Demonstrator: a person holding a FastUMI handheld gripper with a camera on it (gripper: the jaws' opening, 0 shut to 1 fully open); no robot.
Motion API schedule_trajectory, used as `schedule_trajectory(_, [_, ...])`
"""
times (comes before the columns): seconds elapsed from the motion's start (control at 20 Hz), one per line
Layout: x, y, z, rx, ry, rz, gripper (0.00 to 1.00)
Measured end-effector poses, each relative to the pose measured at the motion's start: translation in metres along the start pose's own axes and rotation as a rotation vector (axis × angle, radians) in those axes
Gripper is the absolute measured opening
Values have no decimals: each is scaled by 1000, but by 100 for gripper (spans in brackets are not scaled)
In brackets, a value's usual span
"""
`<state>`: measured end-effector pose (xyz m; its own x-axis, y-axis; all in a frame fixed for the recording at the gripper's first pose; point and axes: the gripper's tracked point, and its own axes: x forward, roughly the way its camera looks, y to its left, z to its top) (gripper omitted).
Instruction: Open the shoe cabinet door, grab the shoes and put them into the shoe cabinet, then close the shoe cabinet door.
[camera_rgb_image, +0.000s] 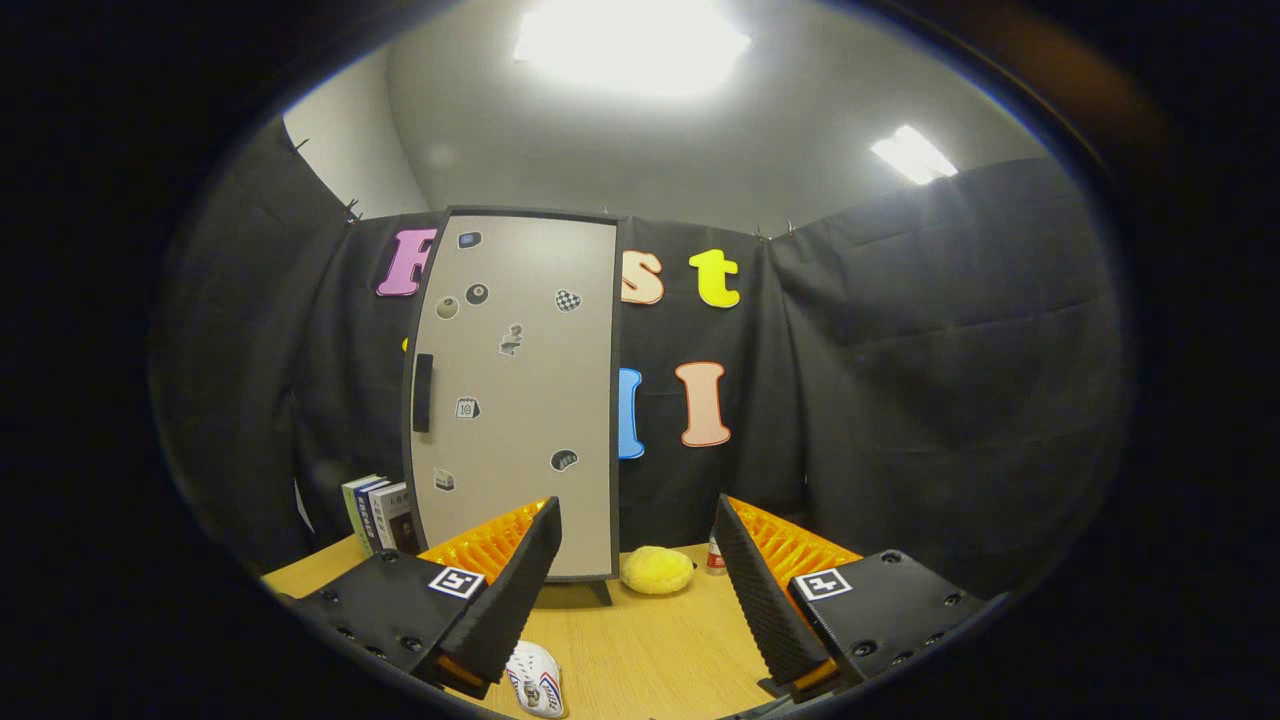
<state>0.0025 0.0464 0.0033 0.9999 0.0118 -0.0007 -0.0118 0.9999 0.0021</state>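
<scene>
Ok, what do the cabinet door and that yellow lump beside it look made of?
Cabinet door: looks like a matte beige panel with a dark frame, possibly laminated board; stickers lie flat on it. Yellow lump: seems soft sponge or foam, with a dull, porous surface. The tool is open.

The shoe cabinet door (515, 400) is beige with a black frame (small stickers dot it). The hand-held gripper (635, 590) has black fingers with orange ridging; the shoe (535, 678) is white, the desk (650, 640) light wood.

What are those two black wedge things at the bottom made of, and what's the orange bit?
They are the gripper's two fingers: black wedges with ribbed inner faces and orange ridged outer sides. Each sits on a black block with small screws and a square black-and-white marker on top.
</scene>
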Motion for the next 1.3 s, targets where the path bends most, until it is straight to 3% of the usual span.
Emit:
schedule_trajectory(0.4, [28,58,21,35,0,61,97])
schedule_trajectory(1.0, [139,181,58,48,-38,280,96])
schedule_trajectory(1.3, [199,240,61,27,-18,345,97])
